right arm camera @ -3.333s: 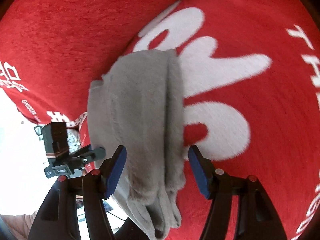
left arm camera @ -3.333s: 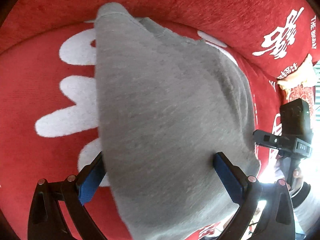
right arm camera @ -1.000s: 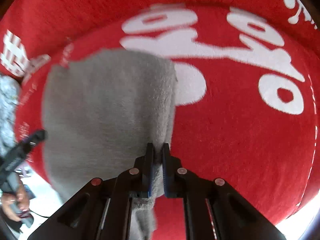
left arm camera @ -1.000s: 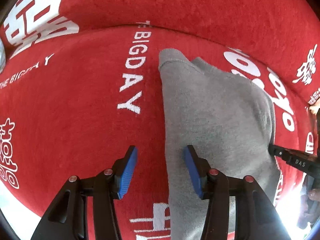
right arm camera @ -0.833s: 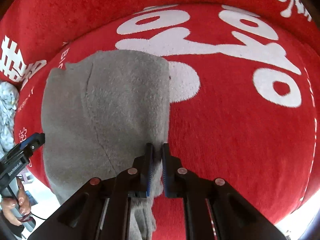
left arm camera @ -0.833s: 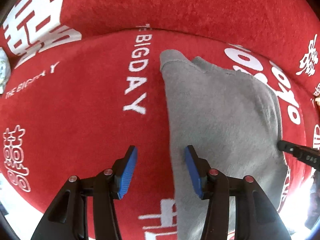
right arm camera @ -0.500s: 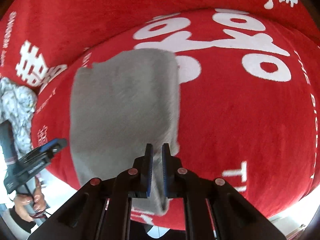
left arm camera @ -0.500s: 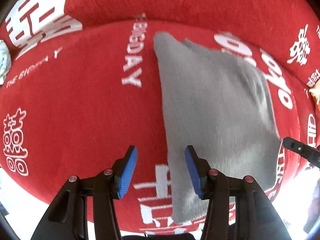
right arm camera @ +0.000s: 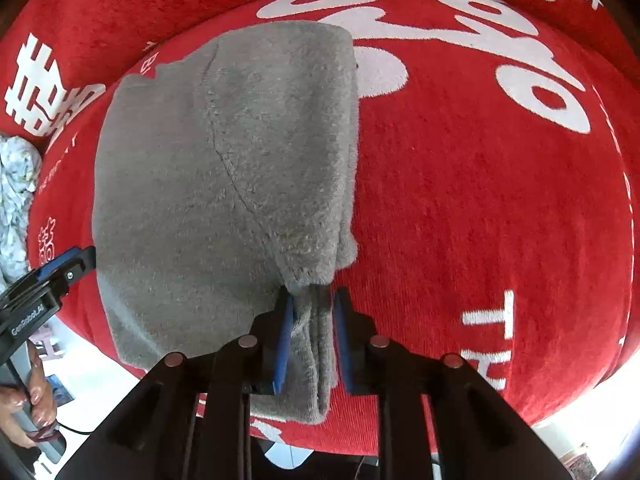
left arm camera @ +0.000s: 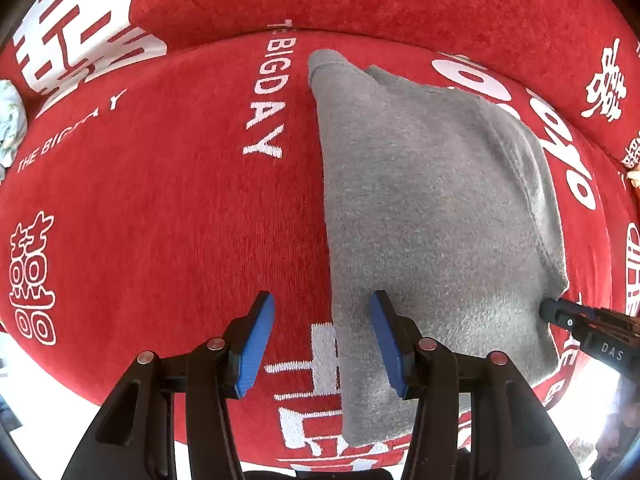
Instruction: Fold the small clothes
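Observation:
A folded grey fleece garment [left arm camera: 432,200] lies on the red cloth-covered surface [left arm camera: 160,200]. My left gripper [left arm camera: 322,336] is open and straddles the garment's left edge near its front, with one blue finger on the grey fabric and one over the red cloth. In the right wrist view the garment [right arm camera: 224,160] fills the centre left. My right gripper [right arm camera: 311,332] has its jaws slightly parted around the garment's bunched front right corner, which sits loosely between the blue pads. The right gripper's tip [left arm camera: 560,314] shows at the garment's right edge in the left wrist view.
The red cloth carries white lettering [left arm camera: 268,100] and large white shapes [right arm camera: 540,88]. A pale patterned cloth [right arm camera: 16,200] lies at the far left. The surface's front edge [right arm camera: 560,408] drops off close to both grippers. A hand [right arm camera: 36,412] holds the left gripper.
The right gripper, shut on the garment's corner one second ago, has eased its jaws apart. The garment has settled flat after being pulled. The left gripper stays open at the left edge.

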Motion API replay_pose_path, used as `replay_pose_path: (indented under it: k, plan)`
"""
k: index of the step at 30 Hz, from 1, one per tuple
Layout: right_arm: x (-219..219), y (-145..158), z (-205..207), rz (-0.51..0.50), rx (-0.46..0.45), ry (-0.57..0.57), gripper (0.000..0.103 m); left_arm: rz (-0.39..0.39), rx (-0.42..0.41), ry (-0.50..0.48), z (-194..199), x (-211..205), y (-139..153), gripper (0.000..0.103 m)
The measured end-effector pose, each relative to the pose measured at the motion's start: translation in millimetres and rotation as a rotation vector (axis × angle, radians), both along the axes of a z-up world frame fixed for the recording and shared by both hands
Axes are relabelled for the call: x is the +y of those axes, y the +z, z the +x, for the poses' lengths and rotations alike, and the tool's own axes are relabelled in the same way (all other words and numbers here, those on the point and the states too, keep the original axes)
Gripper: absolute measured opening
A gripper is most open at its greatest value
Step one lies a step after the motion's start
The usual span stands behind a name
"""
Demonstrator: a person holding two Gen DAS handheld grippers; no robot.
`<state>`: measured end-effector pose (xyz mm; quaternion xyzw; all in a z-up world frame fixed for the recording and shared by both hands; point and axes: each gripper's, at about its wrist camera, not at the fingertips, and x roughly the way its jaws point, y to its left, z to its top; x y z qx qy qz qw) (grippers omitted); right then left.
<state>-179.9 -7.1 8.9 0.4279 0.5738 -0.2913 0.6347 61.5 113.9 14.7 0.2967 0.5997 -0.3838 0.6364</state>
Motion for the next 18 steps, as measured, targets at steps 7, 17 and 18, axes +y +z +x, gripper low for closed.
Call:
replay_pose_path:
  k: [7, 17, 18]
  plan:
    - [0, 9, -4, 0.039, 0.016, -0.038, 0.022, 0.027, 0.002, -0.005, 0, 2, 2, 0.052]
    - [2, 27, 11, 0.054, 0.041, -0.038, 0.025, 0.089, 0.033, -0.002, -6, 10, 23, 0.052]
    - [3, 32, 12, 0.053, 0.037, -0.037, 0.026, 0.099, 0.018, -0.008, -8, 11, 28, 0.052]
